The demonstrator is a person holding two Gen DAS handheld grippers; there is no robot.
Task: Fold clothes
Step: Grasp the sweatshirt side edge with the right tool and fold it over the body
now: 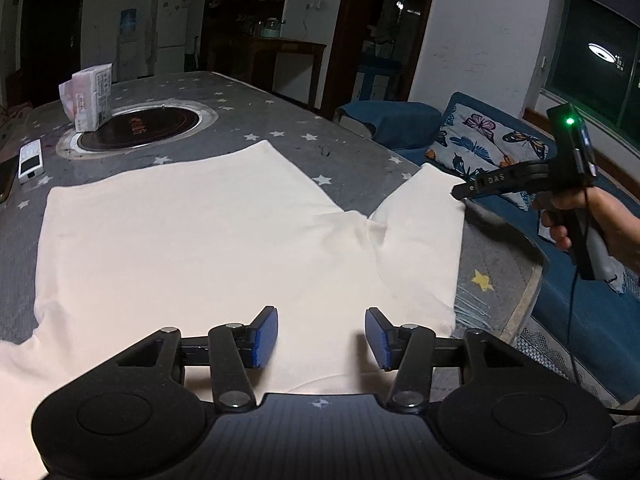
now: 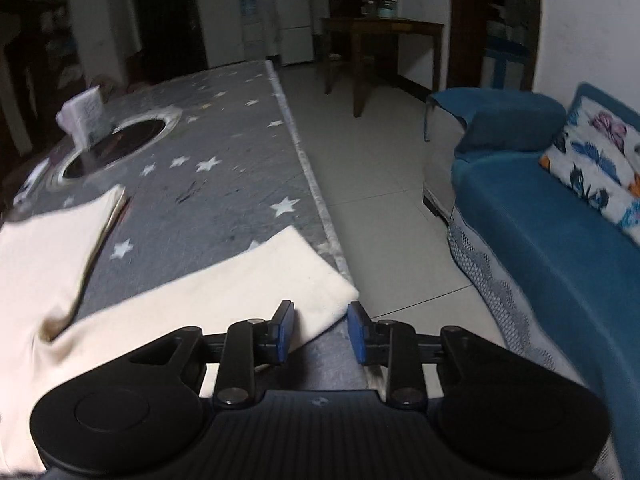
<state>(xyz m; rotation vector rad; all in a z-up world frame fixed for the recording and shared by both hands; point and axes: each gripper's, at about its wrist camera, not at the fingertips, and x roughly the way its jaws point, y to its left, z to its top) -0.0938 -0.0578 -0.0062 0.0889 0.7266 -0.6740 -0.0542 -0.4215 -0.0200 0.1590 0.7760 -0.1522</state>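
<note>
Dim room, white walls (image 2: 580,32); pale tiled floor (image 2: 372,184); blue sofa (image 2: 560,240) at three o'clock; wooden side table (image 2: 380,36), white fridge (image 2: 294,20) at twelve; dark window (image 1: 596,76).

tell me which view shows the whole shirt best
The left wrist view. There the cream shirt lies spread flat on the star-patterned table cover, body and one sleeve both visible. The right wrist view shows only that sleeve near the table edge and a blurred corner of the body.
</note>
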